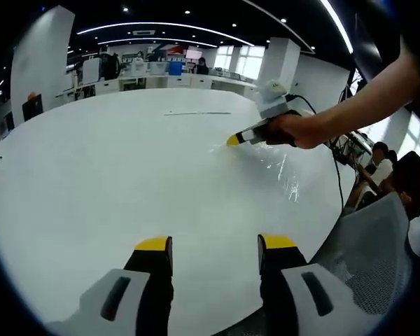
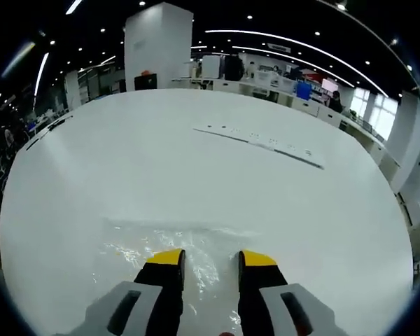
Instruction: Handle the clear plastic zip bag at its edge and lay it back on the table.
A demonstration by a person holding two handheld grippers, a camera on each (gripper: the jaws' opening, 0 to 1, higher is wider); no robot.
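Two grippers are out over the big white table (image 1: 91, 182). The right gripper (image 2: 211, 260) sits low, its yellow-tipped jaws a narrow gap apart, with the clear bag (image 2: 161, 245) lying flat on the table under and just ahead of them. The crinkled film shines between the jaws and spreads out to their left. Whether the tips are actually touching the plastic I cannot tell. Further ahead of this gripper, well beyond the bag, a long white power strip (image 2: 262, 143) lies across the table, and past that are desks and a white pillar (image 2: 157, 45) at the far side of the room.

The left gripper (image 1: 214, 243) hangs above bare table with its jaws spread wide and nothing between them. Ahead of it and off to its right, a hand (image 1: 294, 129) holds the right gripper (image 1: 232, 139), whose yellow tip points down at the near edge of the bag (image 1: 269, 164); the bag glints on the table just below that tip. To the right of the left gripper, beside the table's edge, stands a grey mesh chair (image 1: 367, 245), and people (image 1: 381, 164) sit beyond it.
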